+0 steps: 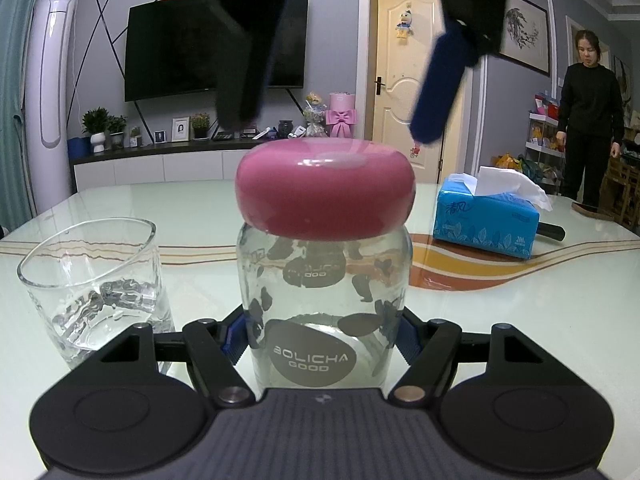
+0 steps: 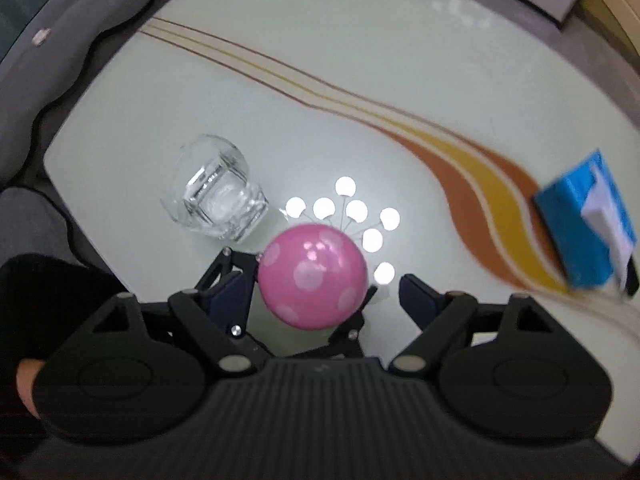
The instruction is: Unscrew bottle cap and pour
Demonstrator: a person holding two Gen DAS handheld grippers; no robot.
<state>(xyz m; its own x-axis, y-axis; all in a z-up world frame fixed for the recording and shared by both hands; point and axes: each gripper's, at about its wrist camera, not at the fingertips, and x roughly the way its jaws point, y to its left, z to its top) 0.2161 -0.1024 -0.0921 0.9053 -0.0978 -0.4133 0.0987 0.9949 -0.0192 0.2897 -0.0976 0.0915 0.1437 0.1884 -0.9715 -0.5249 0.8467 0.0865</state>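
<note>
A clear glass bottle (image 1: 324,312) with dark spots and a "BOLICHA GOOD" label stands on the table, topped by a round pink cap (image 1: 325,192). My left gripper (image 1: 323,334) is shut on the bottle's lower body. My right gripper (image 1: 332,128) hangs open just above the cap, its fingers pointing down. From the right wrist view I look straight down on the pink dotted cap (image 2: 312,281), with my right gripper (image 2: 324,300) open around it and apart from it. An empty clear drinking glass (image 1: 94,284) stands left of the bottle; it also shows in the right wrist view (image 2: 216,188).
A blue tissue pack (image 1: 488,220) lies at the table's right, seen also from above (image 2: 588,220). The glossy white table (image 2: 360,80) has orange and brown curved stripes. A person in black (image 1: 590,120) stands at the far right. Grey chair cushions (image 2: 60,40) border the table.
</note>
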